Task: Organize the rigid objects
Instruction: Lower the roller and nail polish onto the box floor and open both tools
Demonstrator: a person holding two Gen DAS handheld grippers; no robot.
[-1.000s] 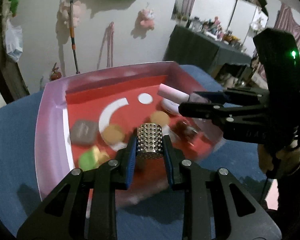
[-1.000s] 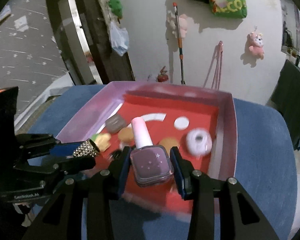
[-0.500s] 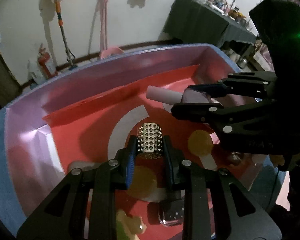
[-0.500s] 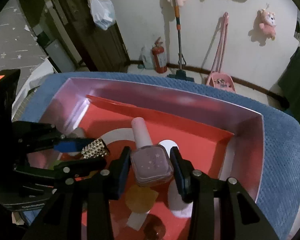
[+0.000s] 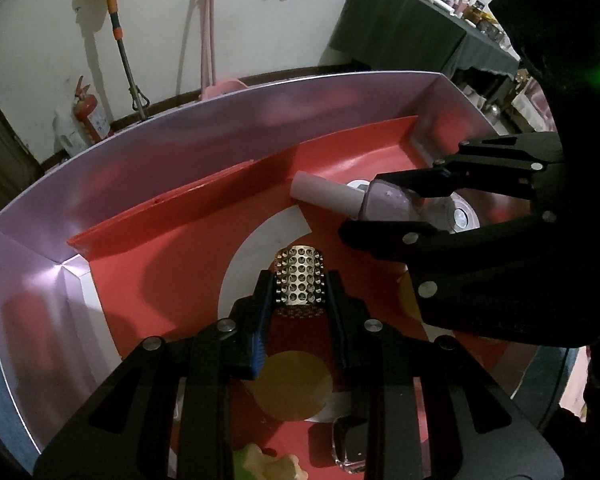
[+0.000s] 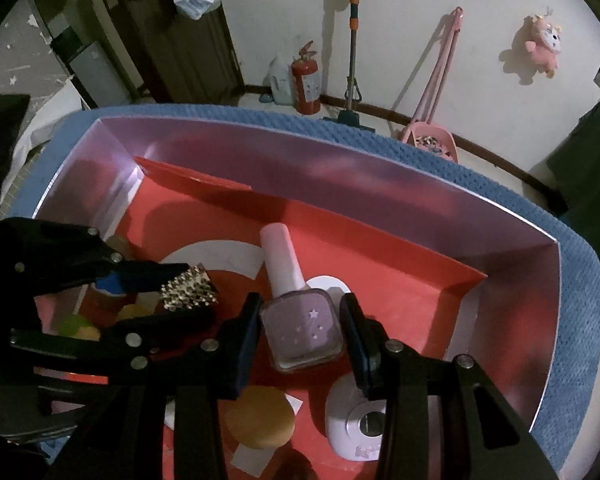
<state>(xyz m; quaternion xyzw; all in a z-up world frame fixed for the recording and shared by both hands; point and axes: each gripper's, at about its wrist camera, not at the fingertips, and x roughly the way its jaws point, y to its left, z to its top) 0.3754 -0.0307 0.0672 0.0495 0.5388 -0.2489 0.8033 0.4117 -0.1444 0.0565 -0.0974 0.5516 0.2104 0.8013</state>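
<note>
My left gripper [image 5: 298,292] is shut on a studded silver cylinder [image 5: 299,276] and holds it over the red floor of the pink box [image 5: 220,116]. The cylinder also shows in the right wrist view [image 6: 188,289]. My right gripper [image 6: 302,320] is shut on a lilac nail polish bottle [image 6: 300,330] with a pale pink cap, held above the box floor. The bottle shows at the right of the left wrist view [image 5: 384,200]. The two grippers are side by side inside the box [image 6: 340,168].
In the box lie a tan round puff [image 6: 260,418], a white round case [image 6: 356,424], a yellow disc [image 5: 294,386], a dark glass bottle [image 5: 350,446] and a green-yellow toy [image 5: 260,464]. The box stands on a blue cloth [image 6: 580,320].
Both grippers have moved forward and lower into the box with their objects still held. The box's far wall looks nearer and the loose items now lie under the fingers.
</note>
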